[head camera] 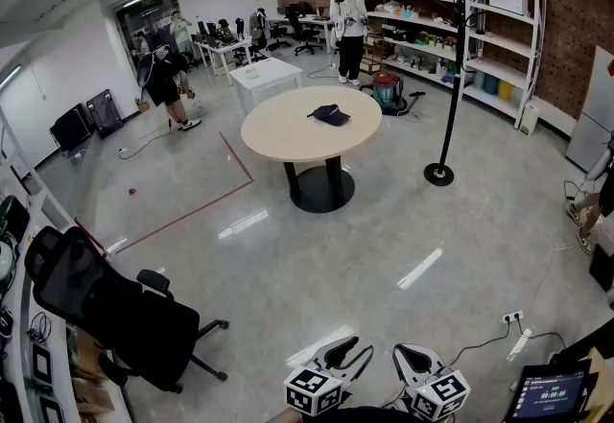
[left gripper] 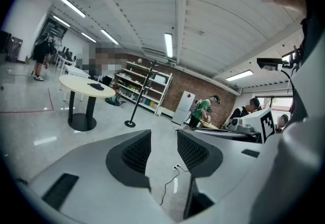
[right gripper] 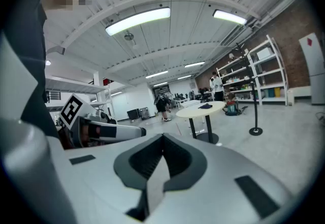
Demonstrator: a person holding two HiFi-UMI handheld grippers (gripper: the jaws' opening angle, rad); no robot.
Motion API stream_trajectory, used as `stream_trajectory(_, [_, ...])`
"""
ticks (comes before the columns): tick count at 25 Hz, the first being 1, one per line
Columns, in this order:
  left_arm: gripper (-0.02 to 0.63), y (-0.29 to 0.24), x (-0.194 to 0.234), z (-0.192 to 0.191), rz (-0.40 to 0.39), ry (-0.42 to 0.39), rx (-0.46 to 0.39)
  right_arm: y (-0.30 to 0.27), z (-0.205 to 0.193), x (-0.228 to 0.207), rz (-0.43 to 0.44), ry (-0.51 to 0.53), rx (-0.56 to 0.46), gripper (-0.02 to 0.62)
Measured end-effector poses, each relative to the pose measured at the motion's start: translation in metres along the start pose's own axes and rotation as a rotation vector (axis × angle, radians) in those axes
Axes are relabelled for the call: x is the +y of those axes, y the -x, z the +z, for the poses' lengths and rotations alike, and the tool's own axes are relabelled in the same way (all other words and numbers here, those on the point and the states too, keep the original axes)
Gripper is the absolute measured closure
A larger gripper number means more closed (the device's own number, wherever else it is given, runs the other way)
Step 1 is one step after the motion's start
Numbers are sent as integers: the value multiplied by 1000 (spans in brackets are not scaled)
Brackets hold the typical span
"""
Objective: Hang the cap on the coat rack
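A dark cap [head camera: 330, 114] lies on the round cream table [head camera: 278, 133] across the room. The black coat rack [head camera: 451, 85] stands on its round base to the right of the table, in front of the shelves. Both grippers are low at the head view's bottom edge, far from the table. My left gripper [head camera: 343, 352] stands open with nothing between its fingers, and the left gripper view shows the same gripper [left gripper: 163, 141] with the cap [left gripper: 95, 86] and coat rack [left gripper: 138, 97] far off. My right gripper [head camera: 409, 359] is shut and empty [right gripper: 162, 140]; the cap [right gripper: 205, 106] lies far ahead of it.
A black office chair [head camera: 115, 301] stands near left. White shelves [head camera: 499, 37] line the brick wall. A small white table [head camera: 266, 76] and several people are at the back. Red tape [head camera: 192, 210] marks the floor. A power strip [head camera: 513, 317] and a screen [head camera: 549, 395] are at the right.
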State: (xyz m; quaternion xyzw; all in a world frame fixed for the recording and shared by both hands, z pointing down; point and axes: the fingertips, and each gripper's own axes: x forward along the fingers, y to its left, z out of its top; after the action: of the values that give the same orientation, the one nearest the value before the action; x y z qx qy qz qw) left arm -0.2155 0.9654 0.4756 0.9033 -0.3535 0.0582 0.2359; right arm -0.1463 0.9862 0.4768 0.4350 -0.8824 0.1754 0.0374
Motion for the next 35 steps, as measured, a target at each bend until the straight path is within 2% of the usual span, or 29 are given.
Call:
stream_trajectory(11, [435, 0, 3, 0, 8, -14, 4, -2, 5, -5, -8, 0, -28, 592])
stream_trajectory(21, [434, -10, -9, -7, 5, -16, 14, 9, 6, -15, -6, -50, -68, 591])
stream_trajectory(27, [436, -25, -28, -15, 2, -20, 15, 30, 0, -38, -34, -83, -74, 591])
stream_trajectory(35, [435, -55, -66, -30, 17, -16, 22, 67, -9, -71, -25, -101, -73, 591])
